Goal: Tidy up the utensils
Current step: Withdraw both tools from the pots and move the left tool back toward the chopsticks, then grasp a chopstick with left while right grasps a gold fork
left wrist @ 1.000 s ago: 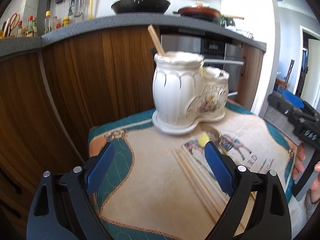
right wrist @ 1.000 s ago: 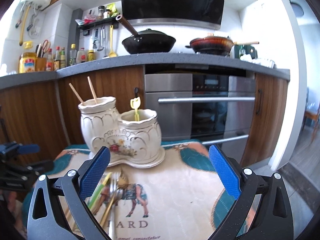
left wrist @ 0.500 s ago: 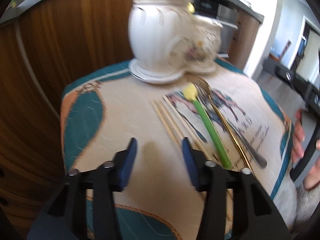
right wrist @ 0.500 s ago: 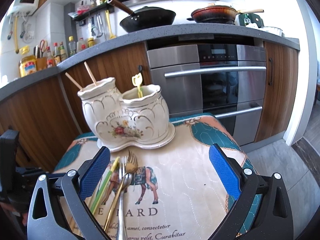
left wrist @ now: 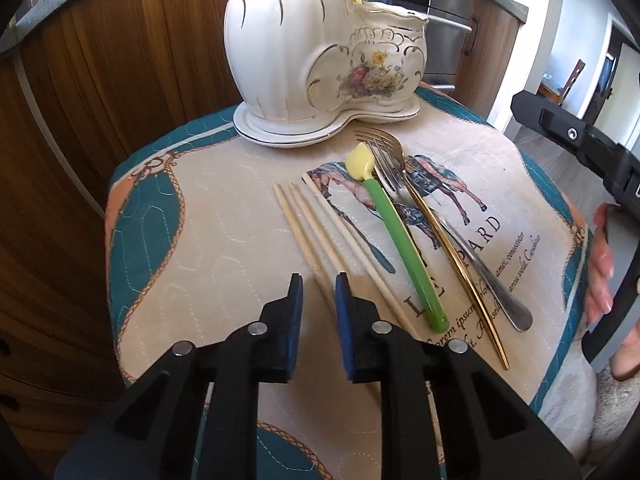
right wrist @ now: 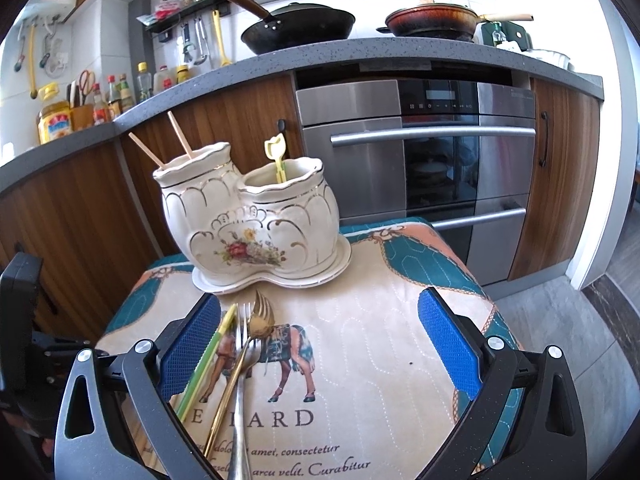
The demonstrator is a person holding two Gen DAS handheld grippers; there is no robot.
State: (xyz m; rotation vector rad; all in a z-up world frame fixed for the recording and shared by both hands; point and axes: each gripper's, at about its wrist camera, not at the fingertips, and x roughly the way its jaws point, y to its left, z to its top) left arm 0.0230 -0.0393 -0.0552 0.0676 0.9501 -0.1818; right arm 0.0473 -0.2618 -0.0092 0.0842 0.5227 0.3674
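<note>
A white ceramic two-pot holder (left wrist: 320, 60) (right wrist: 248, 232) stands at the back of the printed cloth (left wrist: 224, 240). Two chopsticks poke out of its left pot and a yellow-tipped pick out of its right pot. On the cloth lie loose wooden chopsticks (left wrist: 304, 224), a green-handled pick (left wrist: 400, 240) (right wrist: 208, 356), a gold fork (left wrist: 452, 256) (right wrist: 256, 316) and a silver fork (left wrist: 480, 264) (right wrist: 240, 400). My left gripper (left wrist: 318, 282) points down at the cloth, its jaws closing around the leftmost chopstick with a gap still showing on both sides. My right gripper (right wrist: 318, 298) is open over the cloth, its left finger beside the green pick.
Wooden cabinet doors (left wrist: 100, 80) stand close behind the small table. A steel oven (right wrist: 420, 152) is at the back right. The counter (right wrist: 360, 52) above carries two pans and bottles. A person's hand (left wrist: 600, 264) holds the right gripper at the table's right edge.
My left gripper tipped down toward the cloth, came in over the chopsticks and narrowed its jaws from wide apart to a small gap. The right gripper tilted down a little and stayed wide.
</note>
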